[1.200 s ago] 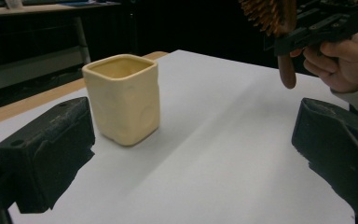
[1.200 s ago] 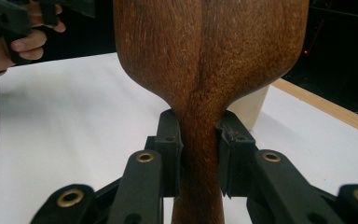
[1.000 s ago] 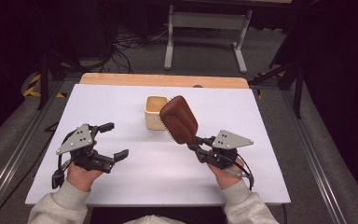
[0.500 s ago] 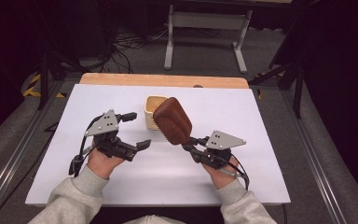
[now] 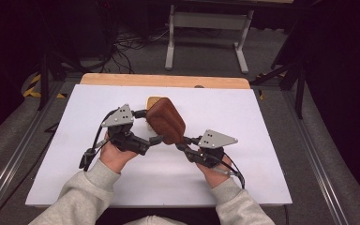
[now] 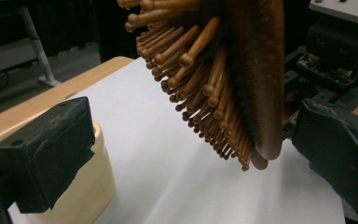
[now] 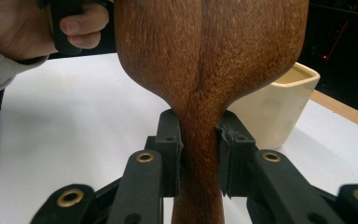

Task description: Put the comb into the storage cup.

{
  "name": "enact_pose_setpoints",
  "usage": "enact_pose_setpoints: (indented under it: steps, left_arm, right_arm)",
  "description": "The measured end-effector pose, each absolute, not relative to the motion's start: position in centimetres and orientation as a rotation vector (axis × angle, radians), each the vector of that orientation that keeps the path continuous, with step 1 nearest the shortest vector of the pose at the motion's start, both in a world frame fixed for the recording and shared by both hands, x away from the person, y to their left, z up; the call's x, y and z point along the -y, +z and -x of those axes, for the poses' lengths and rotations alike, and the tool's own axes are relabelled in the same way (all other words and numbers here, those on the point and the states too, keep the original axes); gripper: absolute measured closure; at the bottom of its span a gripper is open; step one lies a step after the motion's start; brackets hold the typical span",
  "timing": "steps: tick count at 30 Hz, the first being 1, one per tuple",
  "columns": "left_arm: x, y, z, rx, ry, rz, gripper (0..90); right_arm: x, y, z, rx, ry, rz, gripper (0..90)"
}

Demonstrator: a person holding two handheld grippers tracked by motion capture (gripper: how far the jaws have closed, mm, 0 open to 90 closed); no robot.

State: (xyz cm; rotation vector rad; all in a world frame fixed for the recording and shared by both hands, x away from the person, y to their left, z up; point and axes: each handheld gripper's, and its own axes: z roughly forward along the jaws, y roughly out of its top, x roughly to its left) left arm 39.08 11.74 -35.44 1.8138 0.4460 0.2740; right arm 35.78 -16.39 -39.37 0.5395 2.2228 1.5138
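Hairbrush, brown wood, is held above the white surface near its middle, head up and tilted toward the far left, bristles facing left. Right claw is clenched on the brush's narrow handle, both pads pressing its sides; the head rises just beyond the jaws. Left claw sits just left of the brush, released, jaws spread wide with the bristled head between them and no pad touching it. Cream container stands on the surface just behind the brush, beside the left claw's far jaw.
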Motion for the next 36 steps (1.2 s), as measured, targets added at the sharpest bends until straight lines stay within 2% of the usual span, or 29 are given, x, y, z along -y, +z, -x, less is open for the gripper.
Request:
enact_pose_setpoints:
  steps: [10,19,23,28,31,36]
  left_arm:
    - [-11.0,-35.7,-39.3,-0.482,0.246,-1.804,1.0]
    - [-10.8,-35.8,-39.4,-0.486,0.252,-1.803,6.8]
    - [-10.7,-35.9,-39.5,-0.477,0.234,-1.803,13.7]
    - [-10.6,-35.9,-39.4,-0.455,0.214,-1.812,27.5]
    - [-10.6,-36.0,-39.6,-0.474,0.179,-1.804,29.9]
    - [-10.8,-35.9,-39.7,-0.491,0.120,-1.806,38.7]
  right_arm:
    - [15.7,-39.6,-35.9,-2.225,1.514,-0.536,73.1]
    - [15.4,-39.8,-35.7,-2.227,1.502,-0.529,73.1]
    - [15.3,-39.9,-35.7,-2.235,1.486,-0.527,73.0]
    - [15.1,-40.1,-35.7,-2.237,1.472,-0.524,73.0]
    - [15.0,-40.1,-35.7,-2.238,1.464,-0.520,73.0]
    - [14.6,-40.6,-35.7,-2.255,1.437,-0.503,73.0]
